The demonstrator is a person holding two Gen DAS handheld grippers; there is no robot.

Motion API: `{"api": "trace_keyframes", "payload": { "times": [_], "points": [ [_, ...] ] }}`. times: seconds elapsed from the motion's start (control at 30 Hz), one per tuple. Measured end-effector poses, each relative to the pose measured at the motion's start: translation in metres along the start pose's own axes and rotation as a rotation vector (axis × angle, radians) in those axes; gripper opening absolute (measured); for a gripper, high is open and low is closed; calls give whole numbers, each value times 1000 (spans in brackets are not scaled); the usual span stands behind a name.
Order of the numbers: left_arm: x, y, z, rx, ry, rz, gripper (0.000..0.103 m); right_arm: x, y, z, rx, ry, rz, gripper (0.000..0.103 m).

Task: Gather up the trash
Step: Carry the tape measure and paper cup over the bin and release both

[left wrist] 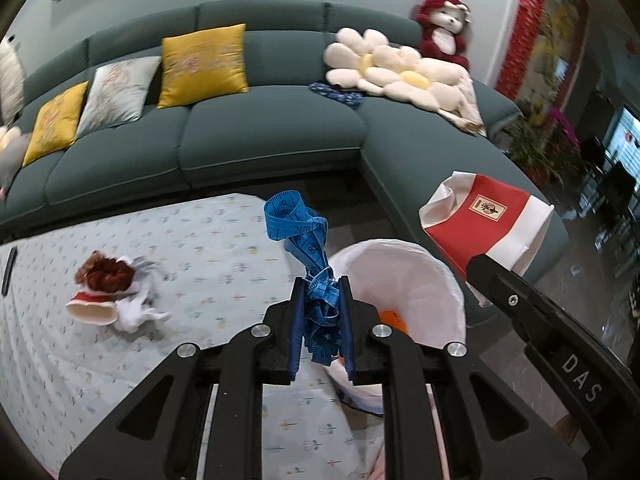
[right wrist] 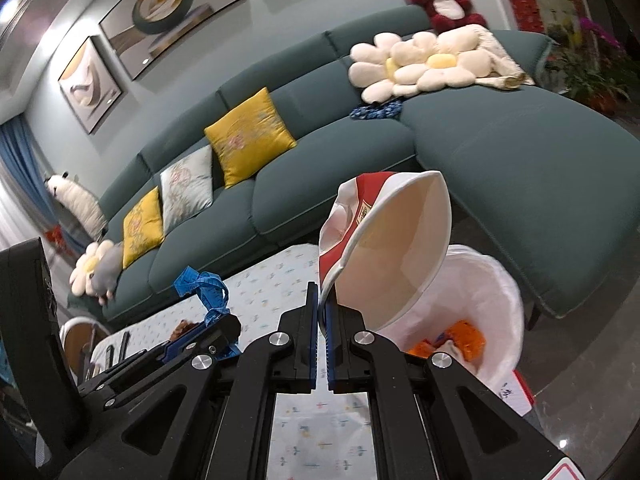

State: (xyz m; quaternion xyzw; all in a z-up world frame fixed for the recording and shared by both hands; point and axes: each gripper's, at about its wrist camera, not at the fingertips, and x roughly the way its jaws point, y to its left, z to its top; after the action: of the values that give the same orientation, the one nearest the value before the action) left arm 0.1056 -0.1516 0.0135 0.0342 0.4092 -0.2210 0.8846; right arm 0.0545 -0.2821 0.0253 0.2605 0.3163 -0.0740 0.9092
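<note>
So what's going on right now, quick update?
Left gripper shut on blue tape measure. Right gripper shut on crushed paper cup. Bin open, nothing blocking.

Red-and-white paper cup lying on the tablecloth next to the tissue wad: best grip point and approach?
Grip the paper cup across its white mouth rim, one finger inside. It lies on its side with the open mouth facing the camera's near-left, so come in low from that side. The crumpled tissue and brown-red scraps crowd the other side. The table there is otherwise open.
</note>
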Motion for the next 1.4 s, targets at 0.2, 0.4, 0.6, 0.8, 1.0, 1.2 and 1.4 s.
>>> {"api": "trace_keyframes", "payload": {
  "times": [0.2,0.4,0.6,0.8,1.0,1.2,1.4],
  "points": [
    [8,-31,3,58,11,-39,15,-8,-28,2,33,-13,-26,3],
    [24,-51,3,103,41,-99,16,-10,-48,3,60,-15,-46,3],
    [33,-58,4,95,57,-170,19,-7,-66,4,85,-9,-66,3],
    [36,-56,4,66,50,-158,44,0,-70,2,92,5,-68,3],
    [37,-45,3,44,54,-134,44,10,-65,2,81,27,-63,3],
    [36,-26,2,7,50,-99,44,21,-54,1,54,49,-64,7],
    [35,0,0,-41,47,-61,53,33,-39,-1,28,66,-80,14]
  ]
}}
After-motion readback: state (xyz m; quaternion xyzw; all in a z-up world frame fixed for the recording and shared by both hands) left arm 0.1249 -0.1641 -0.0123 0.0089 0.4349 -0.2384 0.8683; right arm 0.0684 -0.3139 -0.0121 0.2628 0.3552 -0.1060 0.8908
